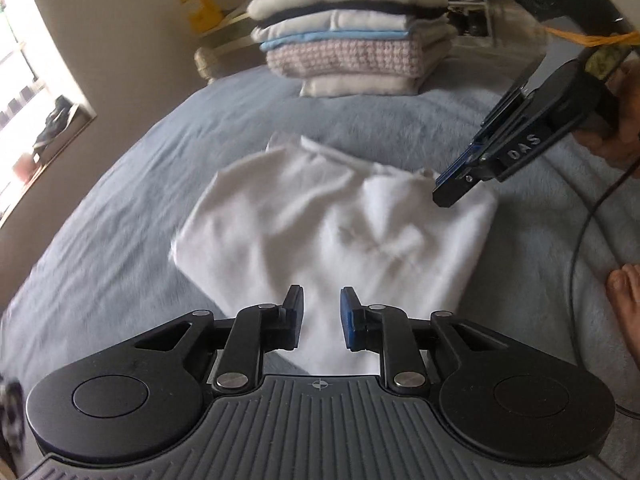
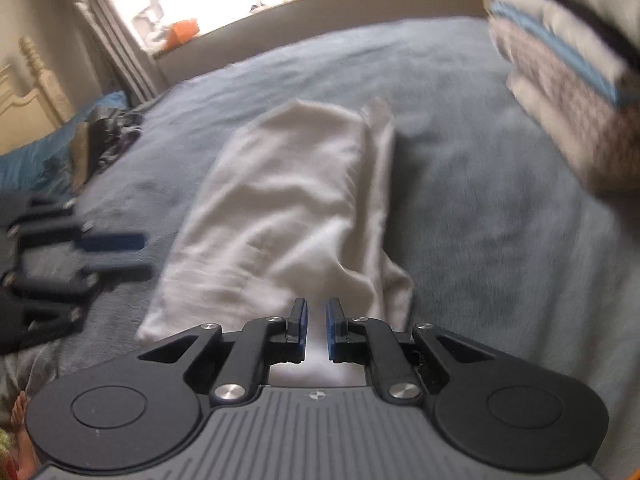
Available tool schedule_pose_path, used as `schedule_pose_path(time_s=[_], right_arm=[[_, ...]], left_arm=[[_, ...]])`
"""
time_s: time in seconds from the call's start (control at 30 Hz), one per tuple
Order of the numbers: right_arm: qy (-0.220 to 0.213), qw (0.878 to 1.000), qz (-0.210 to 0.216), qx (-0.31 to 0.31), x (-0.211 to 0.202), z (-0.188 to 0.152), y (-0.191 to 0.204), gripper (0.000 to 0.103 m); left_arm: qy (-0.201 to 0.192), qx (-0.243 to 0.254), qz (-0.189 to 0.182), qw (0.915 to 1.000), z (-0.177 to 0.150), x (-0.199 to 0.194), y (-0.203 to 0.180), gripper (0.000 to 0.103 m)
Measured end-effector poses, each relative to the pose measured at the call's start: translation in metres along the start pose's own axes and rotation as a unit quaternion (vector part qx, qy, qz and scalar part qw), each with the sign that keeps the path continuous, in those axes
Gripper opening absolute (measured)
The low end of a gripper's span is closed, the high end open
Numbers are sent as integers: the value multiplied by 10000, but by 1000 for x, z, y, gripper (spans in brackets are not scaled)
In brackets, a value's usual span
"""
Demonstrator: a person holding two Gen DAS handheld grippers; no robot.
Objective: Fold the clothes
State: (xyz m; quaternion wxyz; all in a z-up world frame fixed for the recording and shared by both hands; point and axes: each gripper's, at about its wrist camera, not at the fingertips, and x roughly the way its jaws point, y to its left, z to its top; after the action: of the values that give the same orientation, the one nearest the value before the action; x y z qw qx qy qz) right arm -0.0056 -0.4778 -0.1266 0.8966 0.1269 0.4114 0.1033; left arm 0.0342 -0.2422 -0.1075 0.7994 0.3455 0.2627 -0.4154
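At the bottom of the left wrist view, the left gripper (image 1: 320, 312) hangs over the near edge of a white, loosely folded cotton garment (image 1: 332, 232), its blue-padded jaws parted by a clear gap with only white cloth showing between them and nothing clamped. That garment lies in the middle of the frame on a soft grey-blue fleece blanket (image 1: 120, 208) that covers the bed. Toward the right edge, the right gripper (image 1: 450, 196) comes in from the upper right, its black tip just over the far right corner of the cloth; from this side its opening cannot be read. The right wrist view settles it: at the bottom centre the right gripper (image 2: 316, 320) shows its jaws a narrow slot apart, white fabric visible in the slot, though the blur hides whether any fold is actually pinched. Beyond it the white garment (image 2: 288, 200) runs up the centre of the frame as a long rumpled strip, and the left gripper (image 2: 114, 252) lies blurred at the left edge, beside the cloth. Farther back, at the top centre of the left wrist view, a tall stack of folded clothes (image 1: 352, 28) in cream, pale blue and pink check stands on the blanket, well apart from the garment.
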Motion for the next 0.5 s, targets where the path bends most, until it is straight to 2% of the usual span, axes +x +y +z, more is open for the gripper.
schedule_pose_path(time_s=[0.13, 0.27, 0.4, 0.5], right_arm=[[-98, 9996, 33, -274, -5, 12, 8, 10], [221, 9995, -135, -194, 21, 13, 0, 10], [395, 9990, -161, -118, 35, 6, -9, 9], [414, 9991, -85, -20, 35, 5, -13, 9]], left_arm=[[129, 201, -137, 9996, 16, 30, 14, 21], [143, -74, -27, 9999, 27, 71, 33, 21], [60, -721, 198, 9972, 28, 99, 63, 21], [66, -1367, 270, 9902, 22, 112, 86, 21]])
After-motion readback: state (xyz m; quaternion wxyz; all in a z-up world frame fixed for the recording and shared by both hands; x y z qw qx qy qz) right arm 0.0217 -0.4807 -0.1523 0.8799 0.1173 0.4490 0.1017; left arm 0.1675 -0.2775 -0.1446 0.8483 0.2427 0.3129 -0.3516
